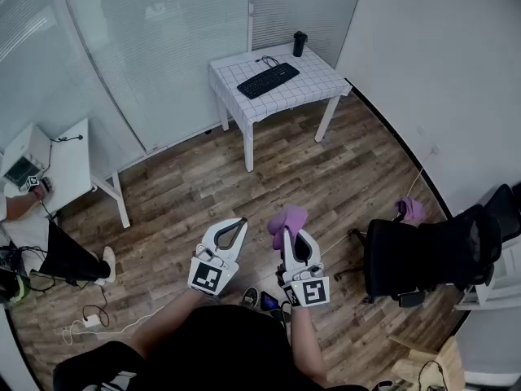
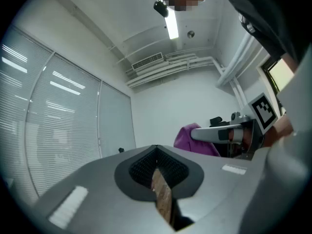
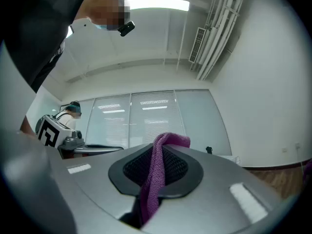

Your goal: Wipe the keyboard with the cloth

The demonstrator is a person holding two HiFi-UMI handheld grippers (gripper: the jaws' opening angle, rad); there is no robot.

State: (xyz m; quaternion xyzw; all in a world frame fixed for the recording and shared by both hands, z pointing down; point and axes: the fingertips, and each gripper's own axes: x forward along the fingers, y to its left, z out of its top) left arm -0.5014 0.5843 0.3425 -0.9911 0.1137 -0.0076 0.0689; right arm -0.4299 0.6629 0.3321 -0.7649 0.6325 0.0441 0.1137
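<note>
Wood-plank floor (image 1: pixel 187 186) underfoot, frosted glass walls with blinds all round, and at the far side stood a white grid-patterned table (image 1: pixel 321 76). On it lay the black keyboard (image 1: pixel 268 80), with a dark cup (image 1: pixel 299 44) beyond it near the back corner.

And here was the gap that mattered: the keyboard sat well apart from both grippers, almost straight ahead across open floor. Its long axis ran on a slant, near end to the left and far end to the right. It looked flat, dark and uncluttered, with a cable trailing from its back edge.

The left gripper (image 1: pixel 236 225) was pressed together on nothing, only a sliver of floor showing through the seam. The right gripper (image 1: pixel 291 239) was pinching the purple cloth (image 1: pixel 287 220), a knitted fold bunched above the tips and hanging down between the pads.

Neither gripper looked clearly nearer the table. The right one carried the cloth, so the wipe would likely fall to it, after a walk to the table.
</note>
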